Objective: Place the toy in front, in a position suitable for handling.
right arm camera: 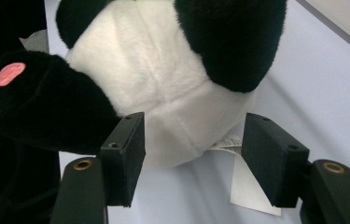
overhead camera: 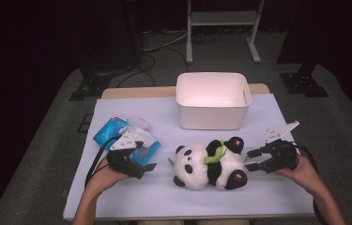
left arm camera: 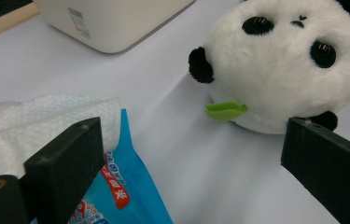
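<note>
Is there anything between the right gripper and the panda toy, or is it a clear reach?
Nothing visible stands in the way. The right gripper sits right at the rear end of the panda toy, jaws apart, with the white body straight ahead. Just the toy's paper tag lies on the table by one jaw.

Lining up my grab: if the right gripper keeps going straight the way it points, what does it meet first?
Most likely the panda toy: its white rump sits right ahead of the right gripper, between the open fingers, with the paper tag just beneath.
</note>
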Tool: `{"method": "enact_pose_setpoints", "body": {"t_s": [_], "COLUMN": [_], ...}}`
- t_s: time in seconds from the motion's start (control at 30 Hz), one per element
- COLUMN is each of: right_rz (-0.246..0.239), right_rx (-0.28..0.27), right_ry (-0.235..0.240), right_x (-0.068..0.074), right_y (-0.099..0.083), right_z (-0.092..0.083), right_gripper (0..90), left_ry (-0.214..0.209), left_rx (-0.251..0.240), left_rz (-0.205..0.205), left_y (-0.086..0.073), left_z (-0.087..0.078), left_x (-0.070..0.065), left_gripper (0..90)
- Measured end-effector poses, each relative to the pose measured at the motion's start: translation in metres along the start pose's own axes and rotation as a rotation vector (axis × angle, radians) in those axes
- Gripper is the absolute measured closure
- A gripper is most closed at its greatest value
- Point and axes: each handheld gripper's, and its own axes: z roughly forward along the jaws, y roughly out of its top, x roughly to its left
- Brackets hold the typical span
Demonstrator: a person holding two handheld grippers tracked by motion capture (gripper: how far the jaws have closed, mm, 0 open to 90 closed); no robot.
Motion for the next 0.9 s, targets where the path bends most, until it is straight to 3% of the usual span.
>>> {"method": "enact_pose_setpoints", "body": {"t_s": [0.13,0.23,0.43,0.53,0.77,0.87,0.9], "right_rz": [-0.005,-0.018,-0.016,-0.02,-0.018,-0.017,-0.017], "right_rx": [-0.022,-0.018,-0.03,-0.026,-0.006,-0.001,-0.001], "right_ry": [0.002,-0.003,0.009,0.016,0.026,0.026,0.026], "right_x": [0.005,0.008,0.01,0.011,0.011,0.011,0.011], "right_y": [-0.004,-0.006,-0.008,-0.009,-0.01,-0.01,-0.01], "right_z": [-0.002,-0.002,-0.003,-0.002,0.004,0.005,0.005], "right_gripper": [37.4,37.2,36.8,36.4,36.2,36.1,36.1], "left_ry": [-0.007,-0.016,-0.031,-0.039,-0.043,-0.048,-0.048], "left_rx": [0.008,0.008,0.042,0.046,0.068,0.085,0.085], "left_rz": [0.014,0.026,0.045,0.051,0.068,0.093,0.093], "left_y": [0.001,0.002,0.004,0.007,0.015,0.019,0.019], "left_z": [-0.005,-0.009,-0.011,-0.013,-0.02,-0.023,-0.023], "left_x": [0.005,0.008,0.015,0.02,0.033,0.041,0.041], "left_gripper": [6.7,12.1,15.1,21.6,25.5,26.7,32.2]}}
